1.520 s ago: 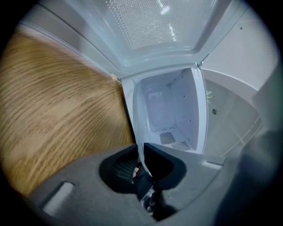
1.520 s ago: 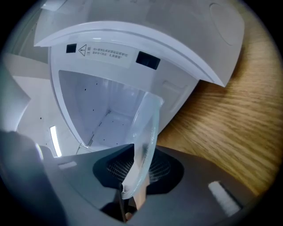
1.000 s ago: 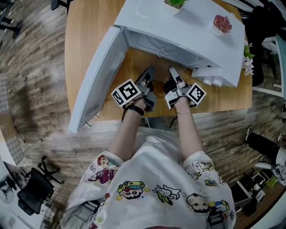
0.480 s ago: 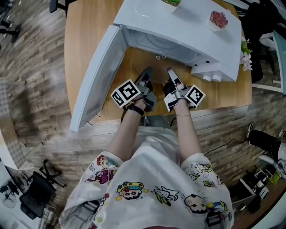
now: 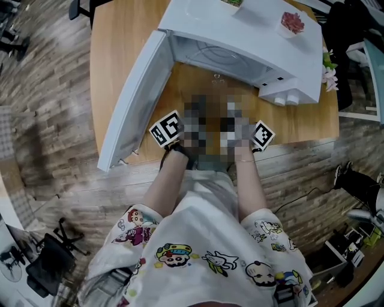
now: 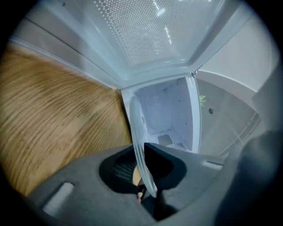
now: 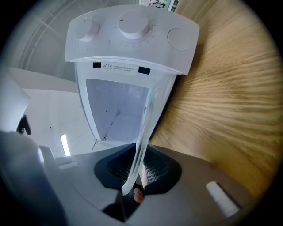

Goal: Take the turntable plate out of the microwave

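Wood-plank floor (image 5: 42,90) all round one light wooden table (image 5: 114,48), seen from steeply above. On the table, one white microwave (image 5: 240,30), its single door (image 5: 135,99) swung wide open towards the picture's left. On the microwave's roof, two small things: one dish (image 5: 292,22) with something pink in it, and one green plant (image 5: 231,2) cut off by the top edge. On the control panel, three round knobs (image 7: 134,22), counted in the right gripper view.

Two bare forearms reaching out from a cartoon-print shirt (image 5: 198,252) towards the open cavity (image 7: 117,110). Two marker cubes, one per gripper: left cube (image 5: 167,128), right cube (image 5: 261,134). Between the cubes, a blurred-over patch, so no detail of the jaws from above.

One clear glass turntable plate (image 6: 138,128), seen edge-on in both gripper views, near part over the table just in front of the opening. Reach of its far edge into the cavity impossible to tell.

Jaws of the left gripper (image 6: 140,152) closing, clamped on the plate's rim, one pad on each face of the glass. Jaws of the right gripper (image 7: 140,154) opening slightly, with the rim of the same plate between them and both pads touching the glass.
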Demonstrator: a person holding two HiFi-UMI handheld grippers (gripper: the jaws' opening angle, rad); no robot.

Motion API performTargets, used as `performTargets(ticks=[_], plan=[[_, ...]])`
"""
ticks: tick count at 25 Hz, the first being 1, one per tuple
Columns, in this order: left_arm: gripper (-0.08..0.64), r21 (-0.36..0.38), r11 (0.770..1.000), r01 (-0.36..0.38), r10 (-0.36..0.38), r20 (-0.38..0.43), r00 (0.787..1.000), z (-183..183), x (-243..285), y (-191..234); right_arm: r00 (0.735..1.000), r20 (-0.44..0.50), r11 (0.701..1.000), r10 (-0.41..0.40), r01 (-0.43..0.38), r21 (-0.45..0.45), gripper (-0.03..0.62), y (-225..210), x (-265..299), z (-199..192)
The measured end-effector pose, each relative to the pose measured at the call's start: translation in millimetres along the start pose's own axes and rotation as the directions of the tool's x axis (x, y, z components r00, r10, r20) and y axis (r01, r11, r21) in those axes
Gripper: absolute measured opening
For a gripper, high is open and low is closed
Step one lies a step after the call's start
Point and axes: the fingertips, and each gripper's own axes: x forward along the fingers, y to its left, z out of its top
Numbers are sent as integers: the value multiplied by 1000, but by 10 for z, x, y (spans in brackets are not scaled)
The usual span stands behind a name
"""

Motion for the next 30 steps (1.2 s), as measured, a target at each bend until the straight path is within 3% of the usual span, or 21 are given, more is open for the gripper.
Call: performTargets(ticks=[19,30], plan=[[44,15,1000,11,-12,70,997,-291,-526,-172,996,-82,1000,29,-27,16,71,190,-429,-307],[48,45,998,39,-41,51,998,-568,-825,-357,994,-100,999,49,-48,16,71,362,-825,-456]])
